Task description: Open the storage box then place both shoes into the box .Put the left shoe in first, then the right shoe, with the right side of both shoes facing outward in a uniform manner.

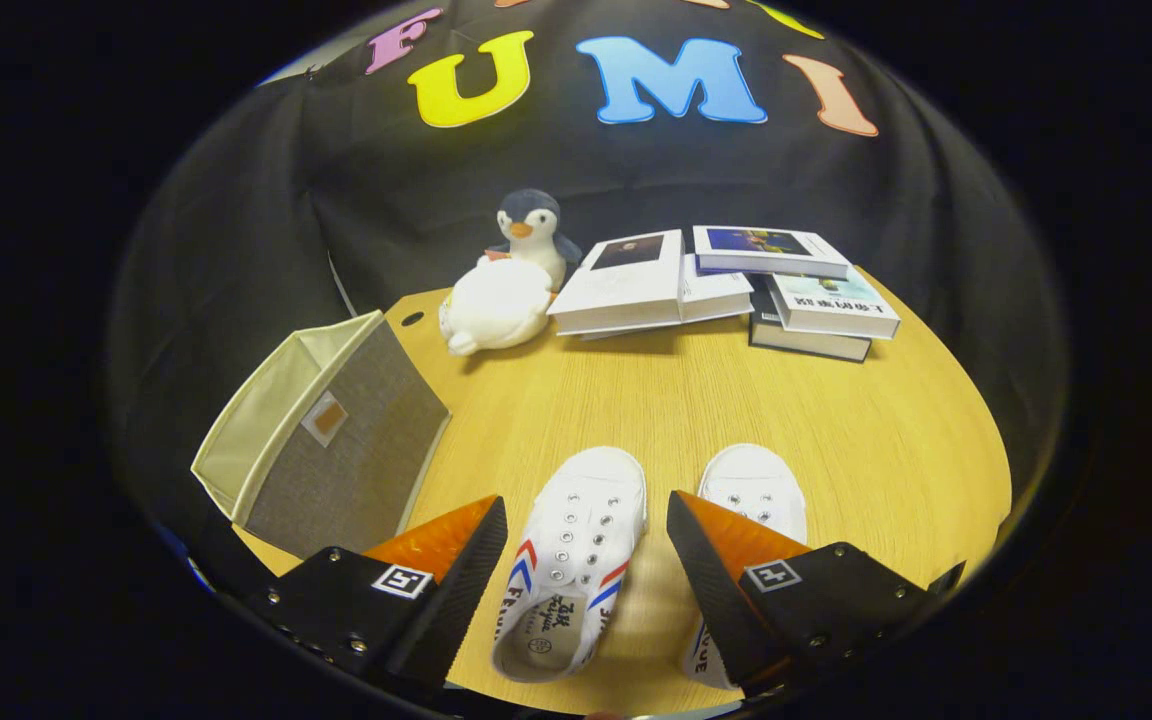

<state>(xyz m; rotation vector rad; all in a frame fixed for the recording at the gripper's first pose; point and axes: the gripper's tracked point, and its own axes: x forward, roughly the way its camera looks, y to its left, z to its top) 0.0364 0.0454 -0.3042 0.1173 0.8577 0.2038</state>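
Shoes (576, 560) on wooden table (866, 440), tool (586, 550) open

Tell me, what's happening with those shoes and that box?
A person holds a gripper with its fingers open around a white shoe on the wooden table, not yet pinching it. A second white shoe sits beside it, partly behind one finger. The grey storage box stands nearby with nothing visible inside. A toy penguin and some books lie farther back.
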